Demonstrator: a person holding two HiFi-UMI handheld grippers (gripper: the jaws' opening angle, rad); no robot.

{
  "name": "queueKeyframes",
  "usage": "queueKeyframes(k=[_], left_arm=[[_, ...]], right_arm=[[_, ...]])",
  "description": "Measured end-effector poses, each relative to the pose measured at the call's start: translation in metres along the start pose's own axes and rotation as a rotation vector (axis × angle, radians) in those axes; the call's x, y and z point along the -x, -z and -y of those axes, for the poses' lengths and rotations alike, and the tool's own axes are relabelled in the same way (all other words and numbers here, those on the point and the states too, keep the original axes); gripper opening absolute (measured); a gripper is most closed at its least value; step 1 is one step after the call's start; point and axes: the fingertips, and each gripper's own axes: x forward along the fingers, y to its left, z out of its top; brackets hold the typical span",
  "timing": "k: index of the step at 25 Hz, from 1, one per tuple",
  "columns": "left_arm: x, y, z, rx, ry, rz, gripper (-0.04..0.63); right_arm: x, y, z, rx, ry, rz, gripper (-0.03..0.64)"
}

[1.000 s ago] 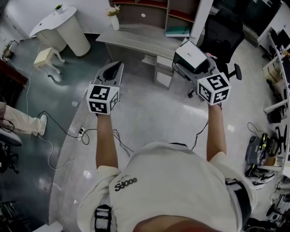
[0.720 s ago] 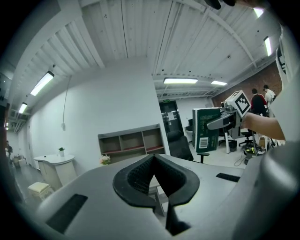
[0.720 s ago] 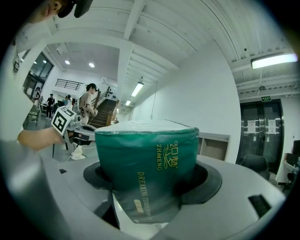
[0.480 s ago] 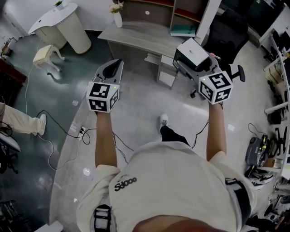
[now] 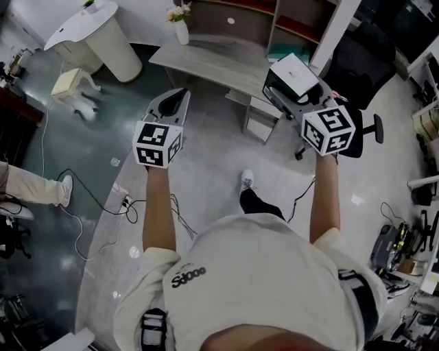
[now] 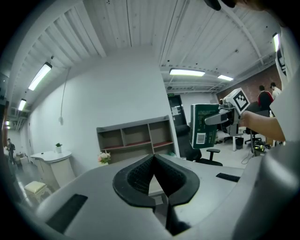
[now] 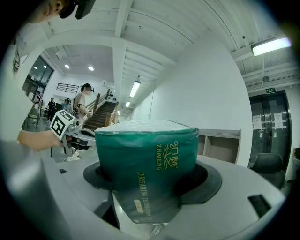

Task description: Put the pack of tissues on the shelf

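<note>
The pack of tissues (image 5: pixel 289 70), dark green with a white top, is clamped in my right gripper (image 5: pixel 296 92), held up in front of me at the right. In the right gripper view the green pack (image 7: pixel 154 150) fills the space between the pads of my right gripper (image 7: pixel 150 180). My left gripper (image 5: pixel 182 94) is held level at the left, shut and empty; its pads meet in the left gripper view (image 6: pixel 153 158). The open shelf (image 5: pixel 288 20) stands against the wall behind a grey desk (image 5: pixel 212 58). It also shows ahead as the shelf (image 6: pixel 136 138).
A vase of flowers (image 5: pixel 182 27) stands on the desk's left end. A black office chair (image 5: pixel 367 65) is at the right, a white round table (image 5: pixel 103 31) and stool (image 5: pixel 68 86) at the left. Cables (image 5: pixel 123 202) trail on the floor. A person's leg (image 5: pixel 31 186) is at far left.
I have stepped forward: a foot now shows on the floor, and the desk and shelf are nearer. Both grippers keep their hold and height.
</note>
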Motion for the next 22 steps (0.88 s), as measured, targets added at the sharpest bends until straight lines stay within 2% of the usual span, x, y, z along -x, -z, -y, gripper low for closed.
queueKeyframes(k=[11, 22], left_arm=[[-0.175, -0.034, -0.062, 0.044, -0.039, 0.010, 0.018], [-0.270, -0.043, -0.093, 0.056, -0.062, -0.010, 0.018]], right_arm=[[-0.115, 0.006, 0.158, -0.005, -0.020, 0.002, 0.377], [-0.183, 0.016, 0.238, -0.061, -0.042, 0.031, 0.377]])
